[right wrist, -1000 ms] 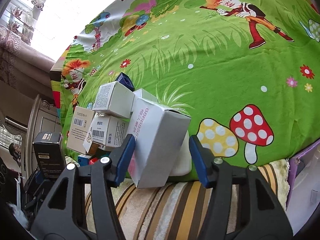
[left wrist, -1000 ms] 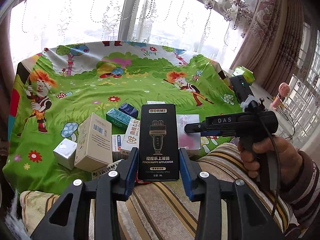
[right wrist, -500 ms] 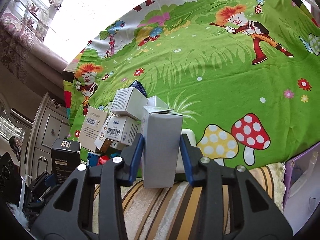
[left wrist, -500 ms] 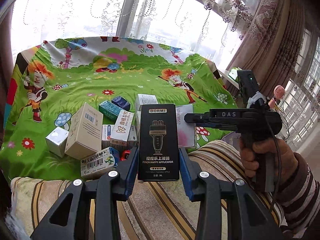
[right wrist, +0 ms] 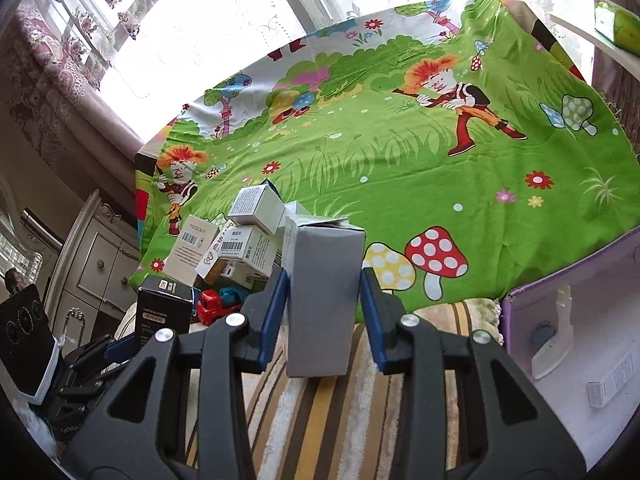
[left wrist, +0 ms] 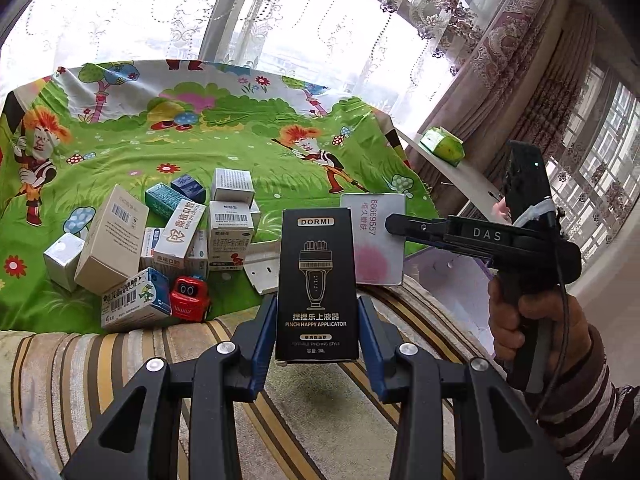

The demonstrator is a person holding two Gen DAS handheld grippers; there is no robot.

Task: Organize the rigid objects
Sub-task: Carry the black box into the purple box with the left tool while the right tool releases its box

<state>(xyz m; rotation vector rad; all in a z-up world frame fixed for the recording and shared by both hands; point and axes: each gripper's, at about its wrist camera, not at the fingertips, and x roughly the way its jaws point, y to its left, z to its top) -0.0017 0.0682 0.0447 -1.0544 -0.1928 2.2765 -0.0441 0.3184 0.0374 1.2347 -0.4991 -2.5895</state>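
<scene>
A: Which step is this, by your reading?

B: The carrying step, I judge; both claws have a box lifted clear of the heap. The left claw (left wrist: 318, 334) is clamped on the black box (left wrist: 316, 280) marked DORMI, held upright above the striped cushion (left wrist: 120, 364); the right claw (right wrist: 324, 318) has just been closing, and its pads now press both flanks of the grey box (right wrist: 322, 300), also upright.

A: And the rest of the things?

B: The pile of small boxes (left wrist: 160, 236) lies jumbled on the green cartoon sheet (left wrist: 224, 152), some leaning on one another, with a red toy (left wrist: 189, 298) at its near edge; none of that is sorted yet, so the task looks early.

A: Where do the two held boxes go?

B: Most likely the purple bin (right wrist: 568, 320) at the right, just beside the cushion; it already holds a few white items; that is my guess only, as nothing marks it as the goal.

A: So what does the next move call for?

B: Swinging the grey box rightward over the bin's wall, keeping it level so it does not slip through the pads; then lowering before opening; the black box follows, and the two claws must stay apart, since they are near each other now.
</scene>
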